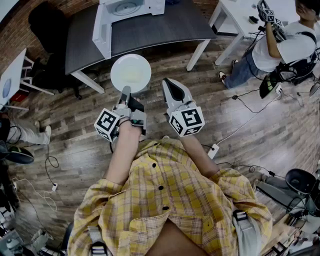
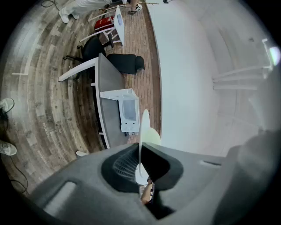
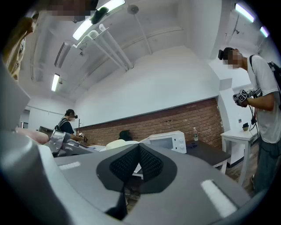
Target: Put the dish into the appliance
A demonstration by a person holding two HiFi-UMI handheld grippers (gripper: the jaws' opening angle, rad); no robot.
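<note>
White plate is pinched by its edge in the left gripper. The plate is held up in front of the person, close to the dark table but not on it. The microwave sits on that table with its door open. The right gripper is closed tight and holds nothing.

text: none readable | labels, brands, numbers: none legible | signs: none legible in any view
</note>
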